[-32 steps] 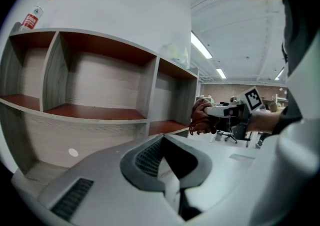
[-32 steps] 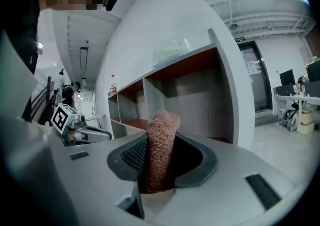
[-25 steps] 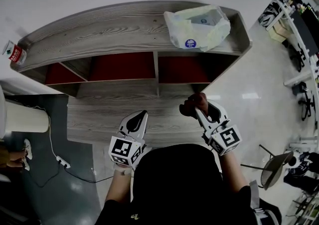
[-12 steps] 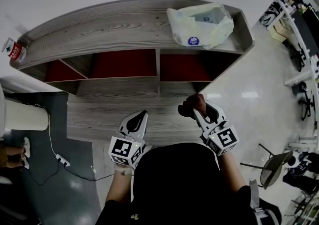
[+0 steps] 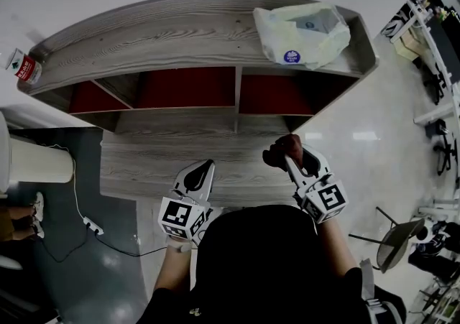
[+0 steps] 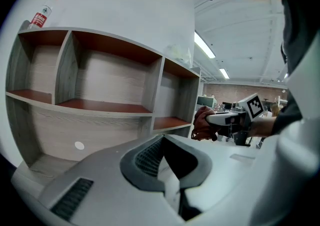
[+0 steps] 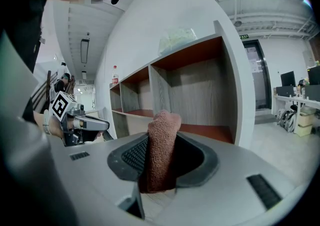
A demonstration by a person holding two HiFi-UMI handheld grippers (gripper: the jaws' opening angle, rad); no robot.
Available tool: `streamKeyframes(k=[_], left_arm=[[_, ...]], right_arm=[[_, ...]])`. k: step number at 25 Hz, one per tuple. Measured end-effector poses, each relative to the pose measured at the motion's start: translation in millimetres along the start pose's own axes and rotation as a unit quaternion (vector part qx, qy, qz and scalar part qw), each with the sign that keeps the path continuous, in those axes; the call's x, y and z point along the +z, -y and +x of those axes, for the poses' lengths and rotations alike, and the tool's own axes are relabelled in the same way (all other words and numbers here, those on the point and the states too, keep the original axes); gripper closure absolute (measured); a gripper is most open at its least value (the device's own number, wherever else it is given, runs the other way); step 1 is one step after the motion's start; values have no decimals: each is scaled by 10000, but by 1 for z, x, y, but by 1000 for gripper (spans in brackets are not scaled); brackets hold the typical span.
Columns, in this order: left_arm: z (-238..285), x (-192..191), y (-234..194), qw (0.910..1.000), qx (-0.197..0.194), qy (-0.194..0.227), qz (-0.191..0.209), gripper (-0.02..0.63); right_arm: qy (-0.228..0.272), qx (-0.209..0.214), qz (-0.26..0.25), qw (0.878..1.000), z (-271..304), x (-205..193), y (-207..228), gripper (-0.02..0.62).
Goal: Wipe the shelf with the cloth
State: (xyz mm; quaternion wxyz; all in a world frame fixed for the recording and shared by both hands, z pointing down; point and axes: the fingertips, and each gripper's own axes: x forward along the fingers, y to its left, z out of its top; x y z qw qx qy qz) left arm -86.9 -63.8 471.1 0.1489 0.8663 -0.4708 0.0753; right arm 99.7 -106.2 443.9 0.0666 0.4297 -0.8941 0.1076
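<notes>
The cloth (image 7: 162,142) was a reddish-brown terry rag, bunched into an upright roll with a rounded top. The right tongs (image 5: 289,160) were clamped on it, the roll standing up between the two dark pads. In the head view the cloth (image 5: 282,151) sat over the right end of the shelf unit's lowest board, near its front edge; whether it touched the wood could not be told. The left tongs (image 5: 204,169) were closed with nothing between them, held over the front edge of the same board, well apart from the cloth.

The shelf unit (image 5: 172,36) was grey wood-grain with dark red compartments behind upright dividers. A pale plastic bag (image 5: 305,24) lay at the right end of its top board, and a red-labelled bottle (image 5: 24,67) at the far left corner. The wall behind was white. A white cable (image 5: 77,204) ran across dark flooring to the left, glossy pale flooring lay to the right, and desks and chairs stood beyond.
</notes>
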Motion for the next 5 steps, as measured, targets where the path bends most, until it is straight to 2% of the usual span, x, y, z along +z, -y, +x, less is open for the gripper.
streamKeyframes(k=[5], left_arm=[[-1, -5, 0, 10000, -6, -25, -82, 598]], right_arm=[[-40, 26, -106, 9999, -3, -7, 1, 483]])
